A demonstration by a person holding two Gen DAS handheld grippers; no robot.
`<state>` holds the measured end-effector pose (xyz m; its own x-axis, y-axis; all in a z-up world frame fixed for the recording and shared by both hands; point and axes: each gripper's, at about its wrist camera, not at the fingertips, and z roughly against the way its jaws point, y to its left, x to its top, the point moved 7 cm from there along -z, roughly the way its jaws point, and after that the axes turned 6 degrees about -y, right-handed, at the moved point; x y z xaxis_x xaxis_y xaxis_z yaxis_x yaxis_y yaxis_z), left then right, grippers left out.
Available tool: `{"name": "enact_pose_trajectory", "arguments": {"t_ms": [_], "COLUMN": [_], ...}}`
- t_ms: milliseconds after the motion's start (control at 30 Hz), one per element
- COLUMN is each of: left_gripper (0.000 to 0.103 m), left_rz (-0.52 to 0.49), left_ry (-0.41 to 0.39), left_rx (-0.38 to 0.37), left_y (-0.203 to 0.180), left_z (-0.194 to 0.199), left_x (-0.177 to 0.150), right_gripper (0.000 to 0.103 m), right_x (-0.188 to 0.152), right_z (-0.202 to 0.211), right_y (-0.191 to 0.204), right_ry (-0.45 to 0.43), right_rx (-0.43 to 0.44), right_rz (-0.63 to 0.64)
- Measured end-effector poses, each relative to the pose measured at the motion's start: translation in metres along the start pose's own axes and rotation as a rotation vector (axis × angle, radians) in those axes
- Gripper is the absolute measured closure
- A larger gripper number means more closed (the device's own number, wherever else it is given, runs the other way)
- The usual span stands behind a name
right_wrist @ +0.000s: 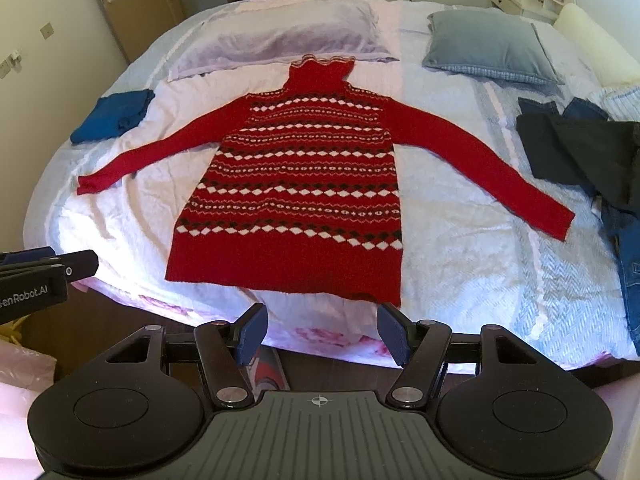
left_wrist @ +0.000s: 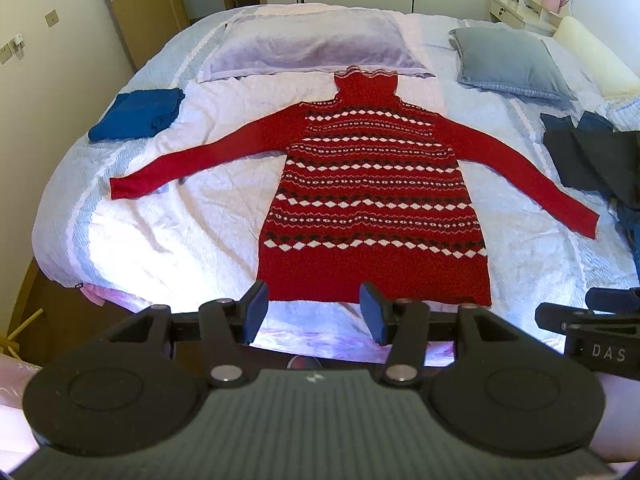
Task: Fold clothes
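Left wrist view: left gripper [left_wrist: 314,312] tilted downward over the near edge of the bed [left_wrist: 160,240], blue pads spread wide apart, nothing between them, hem of the red sweater [left_wrist: 372,200] showing in the gap but lying below, untouched. Part of the right gripper [left_wrist: 592,320] jutting in at the right edge, black, lettered.

Right wrist view: right gripper [right_wrist: 322,330] pitched downward the same way, jaws spread even wider, empty, poised just short of the sweater's [right_wrist: 296,200] near right corner. Left gripper's [right_wrist: 40,276] side visible at the left edge, level with it.

Beyond the pads: sweater spread flat, face up, in the middle of the bed [right_wrist: 460,260], hem toward the cameras, turtleneck collar pointing away and reaching the lilac pillow [left_wrist: 308,46]. Both sleeves stretched out and angled down to either side. Body banded with white and dark diamonds and thin dotted stripes; plain red at hem, sleeves and collar.

Farther left: folded blue garment [left_wrist: 134,114]. Right side: heap of dark clothes [left_wrist: 596,160] near the sleeve cuff. Back right: grey pillow [left_wrist: 508,62].
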<state>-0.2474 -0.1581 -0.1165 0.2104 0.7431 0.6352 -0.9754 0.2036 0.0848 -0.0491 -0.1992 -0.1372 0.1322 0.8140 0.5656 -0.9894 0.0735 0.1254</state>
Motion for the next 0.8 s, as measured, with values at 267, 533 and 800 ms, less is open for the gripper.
{"name": "enact_pose_trajectory", "arguments": {"t_ms": [267, 533, 800], "left_gripper": [0.055, 0.055, 0.054], "left_rz": [0.025, 0.26, 0.474], "left_ry": [0.0, -0.132, -0.144], "left_rx": [0.012, -0.018, -0.024], "left_y": [0.002, 0.051, 0.128], "left_z": [-0.007, -0.035, -0.115], "left_x": [0.002, 0.044, 0.094], "right_gripper": [0.039, 0.039, 0.039], "right_x": [0.006, 0.047, 0.109], "right_z": [-0.005, -0.018, -0.052], "right_y": [-0.001, -0.023, -0.067], "right_ry": [0.003, -0.109, -0.193], "right_rx": [0.007, -0.002, -0.031], "right_rz": [-0.006, -0.139, -0.321]}}
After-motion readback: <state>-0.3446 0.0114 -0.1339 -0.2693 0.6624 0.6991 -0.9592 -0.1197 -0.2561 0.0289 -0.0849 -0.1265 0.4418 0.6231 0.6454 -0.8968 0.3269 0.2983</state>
